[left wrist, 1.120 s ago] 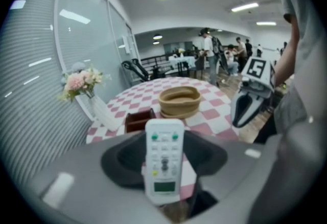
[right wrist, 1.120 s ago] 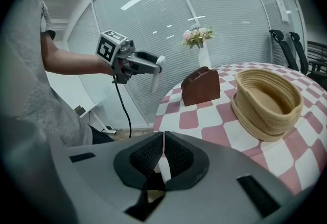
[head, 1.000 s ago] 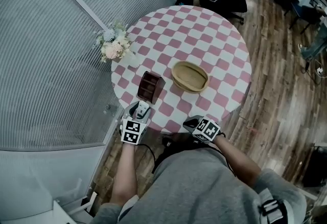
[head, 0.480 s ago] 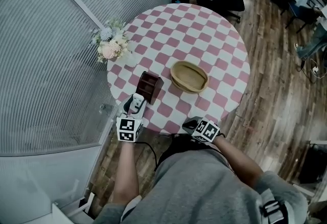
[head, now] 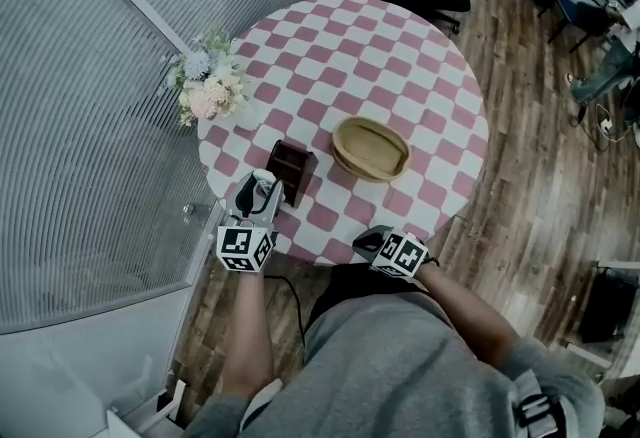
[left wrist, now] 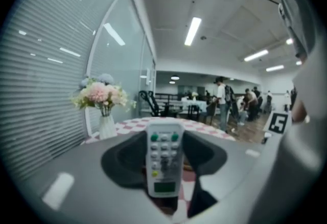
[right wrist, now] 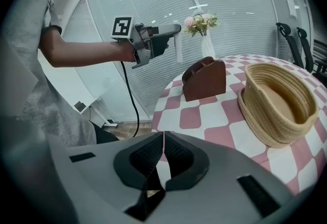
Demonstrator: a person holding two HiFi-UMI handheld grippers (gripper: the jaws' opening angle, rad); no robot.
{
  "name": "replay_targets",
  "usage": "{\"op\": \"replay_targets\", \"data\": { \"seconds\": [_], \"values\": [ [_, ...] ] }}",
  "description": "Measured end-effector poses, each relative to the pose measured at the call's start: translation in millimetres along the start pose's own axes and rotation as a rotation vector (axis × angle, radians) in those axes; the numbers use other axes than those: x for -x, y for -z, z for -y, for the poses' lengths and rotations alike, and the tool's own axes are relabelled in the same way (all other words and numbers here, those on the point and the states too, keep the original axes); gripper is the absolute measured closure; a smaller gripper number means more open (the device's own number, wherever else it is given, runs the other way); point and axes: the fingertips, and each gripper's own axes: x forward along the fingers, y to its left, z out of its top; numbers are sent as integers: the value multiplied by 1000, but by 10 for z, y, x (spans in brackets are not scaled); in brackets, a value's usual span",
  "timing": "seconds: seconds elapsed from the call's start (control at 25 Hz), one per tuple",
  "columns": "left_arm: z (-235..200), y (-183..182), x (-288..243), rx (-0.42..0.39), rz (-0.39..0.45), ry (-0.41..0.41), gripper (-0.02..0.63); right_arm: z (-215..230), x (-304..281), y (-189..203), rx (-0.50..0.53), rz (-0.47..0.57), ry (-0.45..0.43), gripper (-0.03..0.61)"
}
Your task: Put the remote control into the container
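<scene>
The left hand-held gripper [head: 261,194] grasps the remote [left wrist: 163,159] near the container [head: 291,169], positioned for insertion; the right hand-held gripper [right wrist: 162,141], clenched empty, rests at the desk [head: 400,76] edge.

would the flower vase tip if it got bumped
Probably tips easily: the white vase is slim and tall under a wide bouquet, so top-heavy. It stands near the rim of the table, so might fall and break.
</scene>
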Motion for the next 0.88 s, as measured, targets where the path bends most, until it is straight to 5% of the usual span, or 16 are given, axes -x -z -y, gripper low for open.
{"op": "replay_targets", "data": {
  "seconds": [0.88],
  "values": [
    [-245,326,-598,79,38,62,391,237,-228,-44,-2,-119,6,560]
  ]
}}
